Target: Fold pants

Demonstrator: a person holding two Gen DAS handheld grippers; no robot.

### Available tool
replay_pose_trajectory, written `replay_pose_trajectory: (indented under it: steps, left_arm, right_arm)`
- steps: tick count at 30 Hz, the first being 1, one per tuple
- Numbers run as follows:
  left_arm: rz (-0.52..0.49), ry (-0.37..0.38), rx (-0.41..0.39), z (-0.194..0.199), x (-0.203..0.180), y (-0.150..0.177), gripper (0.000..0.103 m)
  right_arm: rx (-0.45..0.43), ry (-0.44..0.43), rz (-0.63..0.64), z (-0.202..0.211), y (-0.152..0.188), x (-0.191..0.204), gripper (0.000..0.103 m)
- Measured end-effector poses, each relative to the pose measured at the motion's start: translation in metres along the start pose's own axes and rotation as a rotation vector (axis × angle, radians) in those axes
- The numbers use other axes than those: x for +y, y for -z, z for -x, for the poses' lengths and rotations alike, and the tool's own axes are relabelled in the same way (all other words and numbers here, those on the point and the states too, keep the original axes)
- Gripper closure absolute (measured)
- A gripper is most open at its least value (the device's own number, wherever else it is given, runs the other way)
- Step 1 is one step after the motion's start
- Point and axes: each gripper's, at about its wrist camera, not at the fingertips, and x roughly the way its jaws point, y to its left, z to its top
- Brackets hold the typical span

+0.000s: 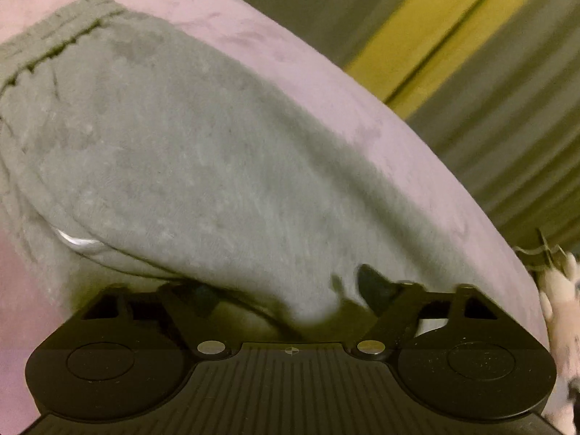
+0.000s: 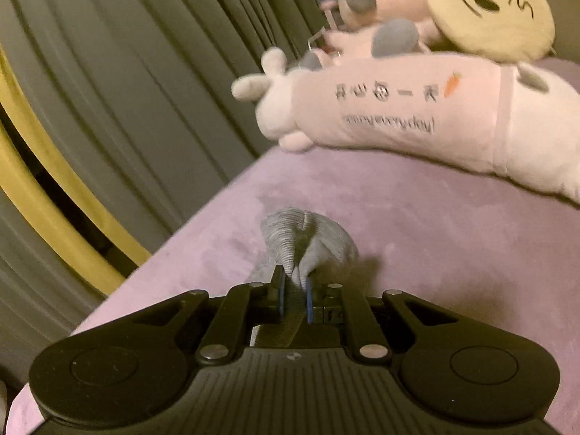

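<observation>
Nearest the right camera, the right gripper (image 2: 294, 291) was clamped on a ribbed cuff of the grey pants (image 2: 308, 239), lifted over the pink blanket (image 2: 435, 253). At the left camera, the left gripper (image 1: 286, 290) stood apart, pants fabric (image 1: 188, 166) spread flat just ahead. Farther off lay plush toys (image 2: 417, 116), grey curtains (image 2: 127, 72) behind.

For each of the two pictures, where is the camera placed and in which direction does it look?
Left wrist view: sits on the left gripper, looking down along its jaws at the grey pants on the pink bed cover; fabric lies between the open jaws.
Right wrist view: sits on the right gripper, facing the plush toys; jaws shut on a ribbed grey cuff.
Shared: the cover, curtain, and grey garment fabric.
</observation>
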Motion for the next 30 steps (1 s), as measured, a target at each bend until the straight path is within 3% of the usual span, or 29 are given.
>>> replay_pose_trajectory:
  steps: [1,3,6,11,15,18,21,23,25,27,30]
  left_arm:
    - [0.001,-0.009,-0.004,0.000,-0.001,-0.003,0.059]
    - [0.018,-0.031,0.017,0.000,0.001,-0.007,0.078]
    - [0.084,0.011,0.034,0.011,0.013,-0.011,0.089]
    - [-0.035,-0.004,-0.026,0.060,0.003,-0.009,0.090]
    - [-0.059,-0.023,0.044,0.068,0.016,0.001,0.090]
    - [-0.091,-0.100,0.115,0.051,0.023,0.021,0.090]
    - [-0.106,-0.134,0.101,0.045,0.022,0.029,0.089]
    - [-0.132,-0.156,0.093,0.043,0.014,0.031,0.087]
    - [-0.173,-0.175,0.089,0.040,0.004,0.034,0.085]
    - [-0.191,-0.186,0.090,0.037,0.003,0.034,0.084]
    - [-0.169,-0.185,0.092,0.032,0.004,0.032,0.081]
  right_arm:
    - [0.008,0.001,0.002,-0.002,0.002,0.000,0.093]
    - [0.018,0.007,0.006,-0.004,0.003,0.000,0.093]
    - [0.029,-0.002,0.011,0.003,0.000,-0.003,0.093]
    - [-0.004,-0.013,0.020,0.032,-0.009,-0.010,0.098]
    - [0.064,0.001,0.047,0.043,0.004,-0.030,0.098]
    - [0.116,0.024,0.021,0.037,0.024,-0.049,0.098]
    - [0.163,0.059,-0.016,0.026,0.036,-0.061,0.090]
    - [0.176,0.094,-0.023,0.021,0.039,-0.066,0.070]
    - [0.186,0.096,-0.066,0.020,0.038,-0.073,0.039]
    - [0.185,0.085,-0.077,0.016,0.036,-0.076,0.035]
    - [0.183,0.084,-0.051,0.010,0.039,-0.075,0.038]
